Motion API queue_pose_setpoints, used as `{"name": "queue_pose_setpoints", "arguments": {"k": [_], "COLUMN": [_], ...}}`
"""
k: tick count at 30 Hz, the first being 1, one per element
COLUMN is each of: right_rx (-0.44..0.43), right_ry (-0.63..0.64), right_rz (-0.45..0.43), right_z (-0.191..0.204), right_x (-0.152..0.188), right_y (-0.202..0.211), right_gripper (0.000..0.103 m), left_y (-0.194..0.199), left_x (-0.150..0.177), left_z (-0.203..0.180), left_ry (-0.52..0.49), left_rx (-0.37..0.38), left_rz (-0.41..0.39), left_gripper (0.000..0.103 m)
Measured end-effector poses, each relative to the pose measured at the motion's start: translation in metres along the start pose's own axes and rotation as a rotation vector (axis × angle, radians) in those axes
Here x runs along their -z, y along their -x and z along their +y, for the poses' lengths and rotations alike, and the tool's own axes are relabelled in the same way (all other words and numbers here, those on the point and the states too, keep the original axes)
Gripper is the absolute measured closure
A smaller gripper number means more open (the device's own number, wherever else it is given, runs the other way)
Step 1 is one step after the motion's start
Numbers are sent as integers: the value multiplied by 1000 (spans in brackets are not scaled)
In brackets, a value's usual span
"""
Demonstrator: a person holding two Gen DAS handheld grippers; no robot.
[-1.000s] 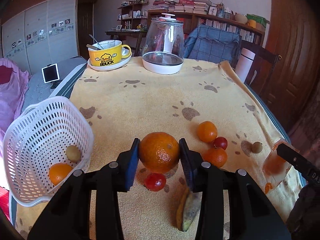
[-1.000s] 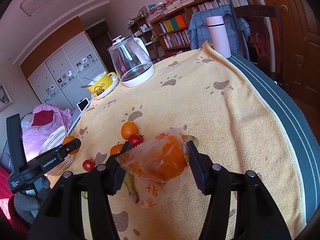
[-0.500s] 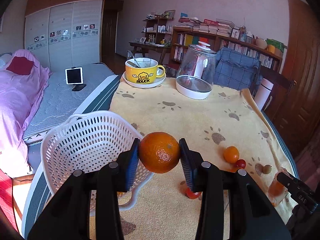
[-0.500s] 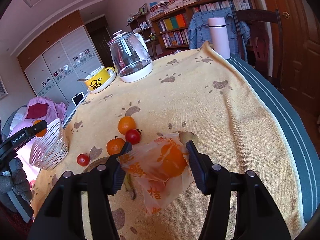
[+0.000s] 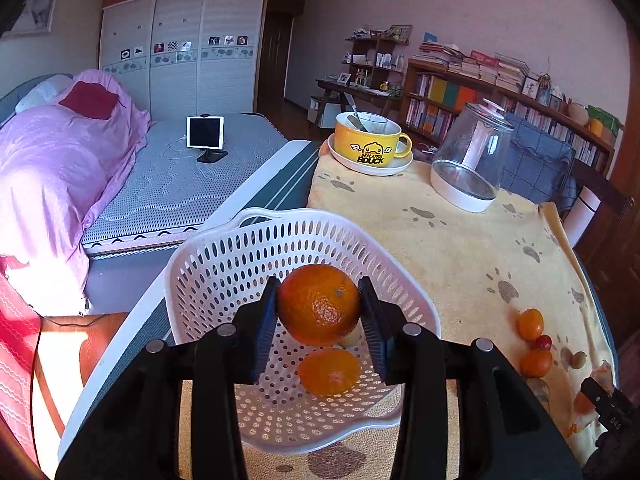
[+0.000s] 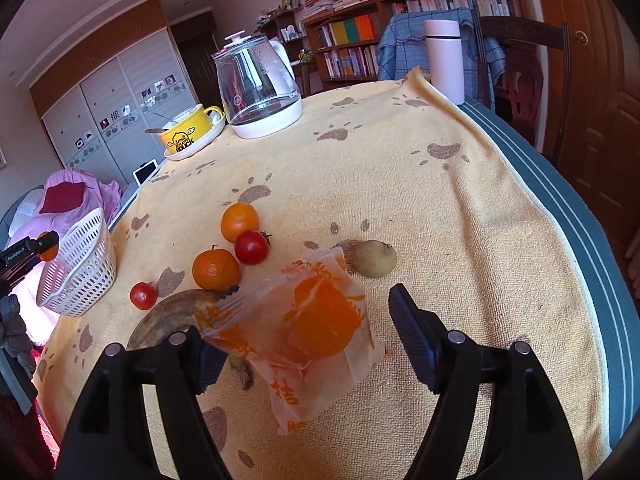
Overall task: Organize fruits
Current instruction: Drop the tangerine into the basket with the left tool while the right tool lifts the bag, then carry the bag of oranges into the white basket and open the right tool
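Orange (image 5: 319,304) pinched in left gripper (image 5: 319,316) over basket (image 5: 200,256); early release may bounce out at 6 o'clock. Right gripper (image 6: 304,332) jaws wide around wrapped fruit (image 6: 316,328).

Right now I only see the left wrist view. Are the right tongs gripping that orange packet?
Observer: No. The right tongs are open; the packet lies on the cloth between them.
Operator: Any loose fruit hidden from me?
Observer: Yes, a small red tomato on the cloth near the basket.
Operator: Anything beside it?
Observer: What looks like a browned banana, reaching the packet.
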State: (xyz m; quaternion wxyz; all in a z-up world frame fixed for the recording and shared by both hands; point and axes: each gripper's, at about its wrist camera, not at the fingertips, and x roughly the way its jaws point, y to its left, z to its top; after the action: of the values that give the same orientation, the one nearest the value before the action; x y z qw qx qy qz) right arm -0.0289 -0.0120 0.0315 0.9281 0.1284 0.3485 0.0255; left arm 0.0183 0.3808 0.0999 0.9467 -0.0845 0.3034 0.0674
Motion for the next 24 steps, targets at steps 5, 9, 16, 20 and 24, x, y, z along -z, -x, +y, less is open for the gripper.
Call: {"name": "queue_pose_setpoints", "arguments": {"k": [5,9,16,20,24], "right_rx": [-15,1,-11,-19,-61], "right_ry": [28,42,14,-11,-37], "right_rz": [28,25,-5,-12,-16], "right_z": [5,9,4,3,5], "right_x": [1,3,1,-1,-4], "right_y": [-6,-5,3,6,10], "right_gripper": [39,42,47,48,48], "left_y": [-3,-4,4,10,13], "left_x": [2,2,-4,-6,-6], "left_z": [10,15,28,32,34], "left_ry": [15,26,76,87,87], "left_rx": [-23,-27,-57,-80,-84], "left_rz": [-11,-9,-40,-55,-57], "left_gripper": [63,57,24,21,19]}}
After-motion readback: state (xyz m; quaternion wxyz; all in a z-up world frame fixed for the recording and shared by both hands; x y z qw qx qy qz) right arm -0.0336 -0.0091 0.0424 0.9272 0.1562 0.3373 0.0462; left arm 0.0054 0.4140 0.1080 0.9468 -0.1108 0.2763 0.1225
